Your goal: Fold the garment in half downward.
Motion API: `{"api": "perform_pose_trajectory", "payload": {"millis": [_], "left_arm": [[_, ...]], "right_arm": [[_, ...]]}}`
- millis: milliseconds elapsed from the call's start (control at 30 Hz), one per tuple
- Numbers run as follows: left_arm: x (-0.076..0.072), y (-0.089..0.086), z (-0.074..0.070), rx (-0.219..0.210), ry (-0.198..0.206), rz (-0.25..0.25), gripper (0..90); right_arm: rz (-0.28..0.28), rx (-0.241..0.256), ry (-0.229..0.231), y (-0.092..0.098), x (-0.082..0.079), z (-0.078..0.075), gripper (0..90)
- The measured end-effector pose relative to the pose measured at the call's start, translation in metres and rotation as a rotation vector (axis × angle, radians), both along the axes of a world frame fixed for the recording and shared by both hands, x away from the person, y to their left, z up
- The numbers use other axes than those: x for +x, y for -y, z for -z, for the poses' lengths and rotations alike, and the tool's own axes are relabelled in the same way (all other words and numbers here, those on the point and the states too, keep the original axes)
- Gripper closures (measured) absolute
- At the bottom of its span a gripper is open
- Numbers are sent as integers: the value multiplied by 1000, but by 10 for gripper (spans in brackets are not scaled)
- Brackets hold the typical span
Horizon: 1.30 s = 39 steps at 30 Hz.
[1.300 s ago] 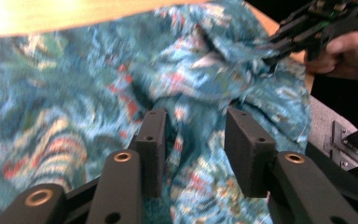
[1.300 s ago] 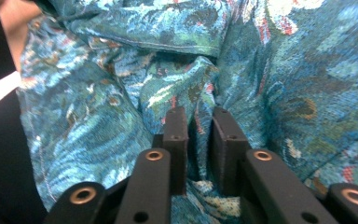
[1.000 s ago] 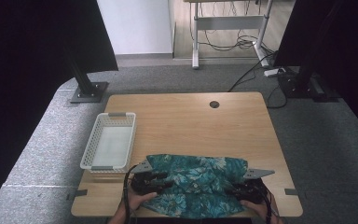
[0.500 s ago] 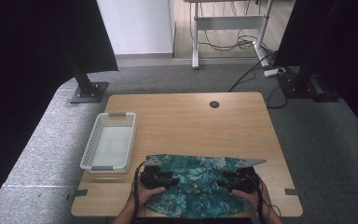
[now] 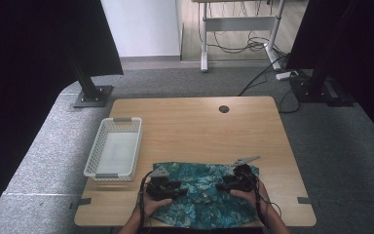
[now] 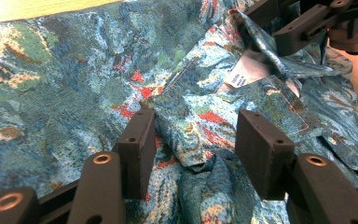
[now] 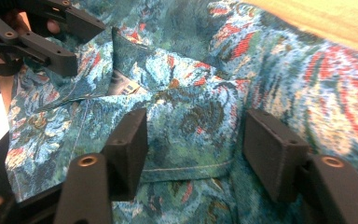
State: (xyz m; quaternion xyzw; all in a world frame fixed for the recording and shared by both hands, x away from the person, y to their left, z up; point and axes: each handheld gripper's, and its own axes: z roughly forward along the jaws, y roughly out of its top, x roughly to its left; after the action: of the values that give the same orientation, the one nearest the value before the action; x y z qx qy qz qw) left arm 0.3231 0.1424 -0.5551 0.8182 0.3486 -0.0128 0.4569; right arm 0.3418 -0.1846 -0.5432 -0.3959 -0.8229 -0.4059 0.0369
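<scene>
A teal shirt with a red and green leaf print lies rumpled at the table's front edge. My left gripper points right over its left half, and my right gripper points left over its right half. In the left gripper view the left gripper stands open astride a raised fold of the shirt, with a white label beyond. In the right gripper view the right gripper is open over a flat hem of the shirt. Each view shows the other gripper farther off.
A white mesh basket stands at the table's left, just behind the shirt. The wooden table has a round cable hole near its far edge. Black stands and cables sit on the floor beyond.
Both grippers have moved inward toward each other over the shirt. The shirt's right end has been drawn in, so it lies narrower and more bunched.
</scene>
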Motion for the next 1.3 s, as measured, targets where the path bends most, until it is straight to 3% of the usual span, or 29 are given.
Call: {"api": "perform_pose_trajectory", "payload": {"millis": [100,267,400,667,800,1100,1300], "left_arm": [[-1,1,0,4,4,1,471],[-2,0,0,-1,7,0,460],[-3,-3,-3,-21,18,-13,439],[1,-16,-8,-43,38,-88,426],[1,-15,-7,-32,34,-88,429],[2,-9,-4,36,28,-97,440],[0,-6,-5,90,59,-111,445]], "right_arm": [[-17,8,-3,-3,0,2,497],[-65,48,5,-2,-3,3,752],[-101,87,38,2,-10,0,830],[-176,138,117,9,-30,-11,848],[-214,166,140,14,-38,-14,848],[-250,250,153,27,-46,-13,840],[-288,292,165,27,-49,-14,840]]}}
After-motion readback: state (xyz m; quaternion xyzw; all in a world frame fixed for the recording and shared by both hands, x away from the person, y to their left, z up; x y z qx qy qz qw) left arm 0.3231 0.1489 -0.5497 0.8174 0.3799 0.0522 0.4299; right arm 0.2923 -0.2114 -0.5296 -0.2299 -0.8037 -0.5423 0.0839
